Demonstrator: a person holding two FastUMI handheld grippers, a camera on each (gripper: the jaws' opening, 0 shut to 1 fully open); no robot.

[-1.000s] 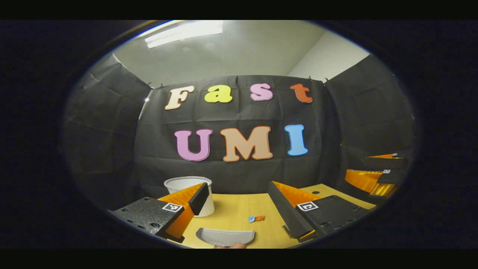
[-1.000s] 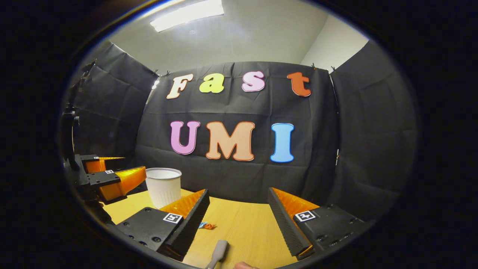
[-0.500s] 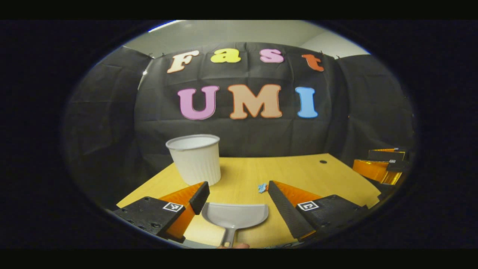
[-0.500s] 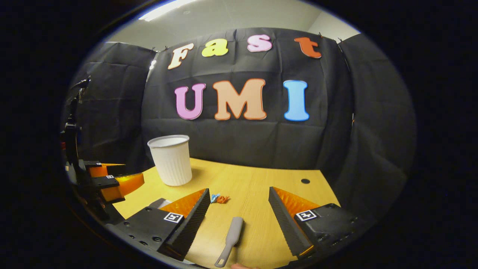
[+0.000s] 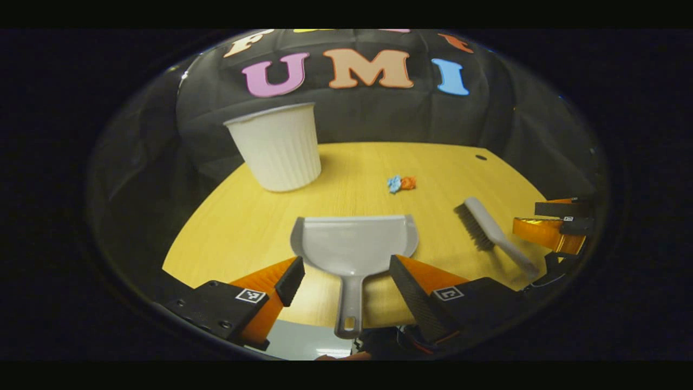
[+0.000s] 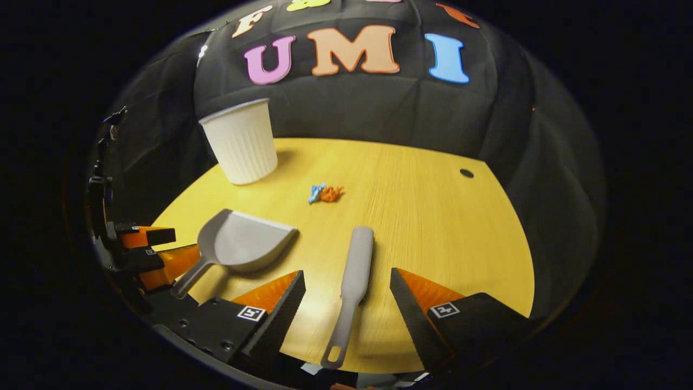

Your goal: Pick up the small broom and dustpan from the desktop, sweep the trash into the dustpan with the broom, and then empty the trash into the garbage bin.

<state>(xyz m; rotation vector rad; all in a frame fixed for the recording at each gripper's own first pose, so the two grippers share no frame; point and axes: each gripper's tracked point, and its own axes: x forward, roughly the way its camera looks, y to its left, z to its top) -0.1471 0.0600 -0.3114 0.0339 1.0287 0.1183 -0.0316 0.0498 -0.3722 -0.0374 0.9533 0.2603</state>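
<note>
Reaching is the step in hand: the left gripper (image 5: 346, 271) hangs with jaws apart over the dustpan (image 5: 354, 244), whose handle runs near-to-far, mouth facing the far trash (image 5: 401, 183). Right, the right gripper (image 6: 346, 284), also apart, straddles the broom (image 6: 352, 287), lying near-to-far on the worktop (image 6: 433, 216); each must lower and close on its handle.

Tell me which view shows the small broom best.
The right gripper view: the small broom lies whole, centred between that tool's open fingers. The left gripper view shows it off to the side, bristles visible.
</note>
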